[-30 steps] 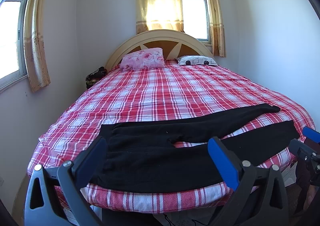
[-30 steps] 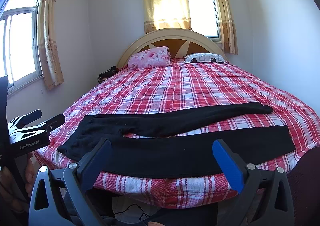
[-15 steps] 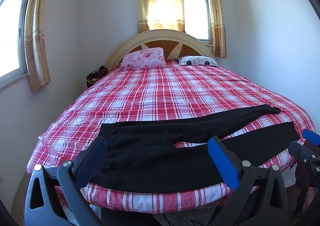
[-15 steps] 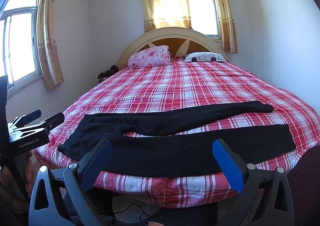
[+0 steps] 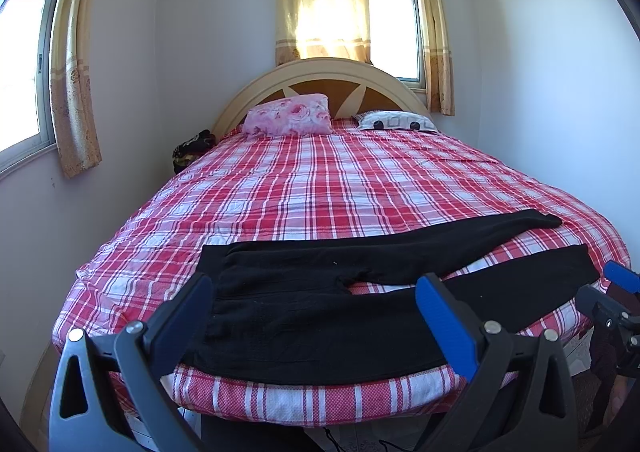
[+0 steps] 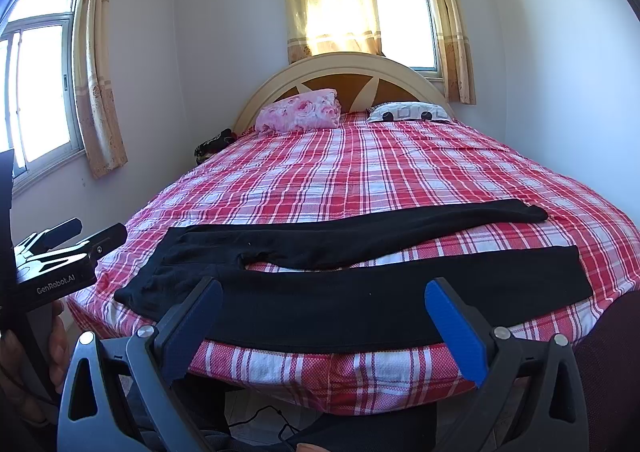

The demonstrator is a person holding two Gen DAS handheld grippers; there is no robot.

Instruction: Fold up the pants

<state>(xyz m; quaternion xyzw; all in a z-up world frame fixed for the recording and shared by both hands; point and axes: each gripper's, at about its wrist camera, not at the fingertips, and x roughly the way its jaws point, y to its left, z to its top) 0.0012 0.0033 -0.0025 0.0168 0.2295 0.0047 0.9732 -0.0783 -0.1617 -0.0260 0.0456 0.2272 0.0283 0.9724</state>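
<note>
Nothing has shifted: black pants (image 5: 320, 304) lie flat on the plaid bed (image 5: 340, 187), seemingly untouched; both grippers gape.

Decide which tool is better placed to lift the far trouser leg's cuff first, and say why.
Probably the right tool: the far leg's cuff lies toward its side of the bed, while the left tool faces the waistband. Both are open, touching nothing.

We hold our left gripper (image 5: 314, 302) and right gripper (image 6: 324, 306) level side by side, both with jaws spread wide and nothing between them, our left hand (image 6: 56, 336) wrapped around its handle
</note>
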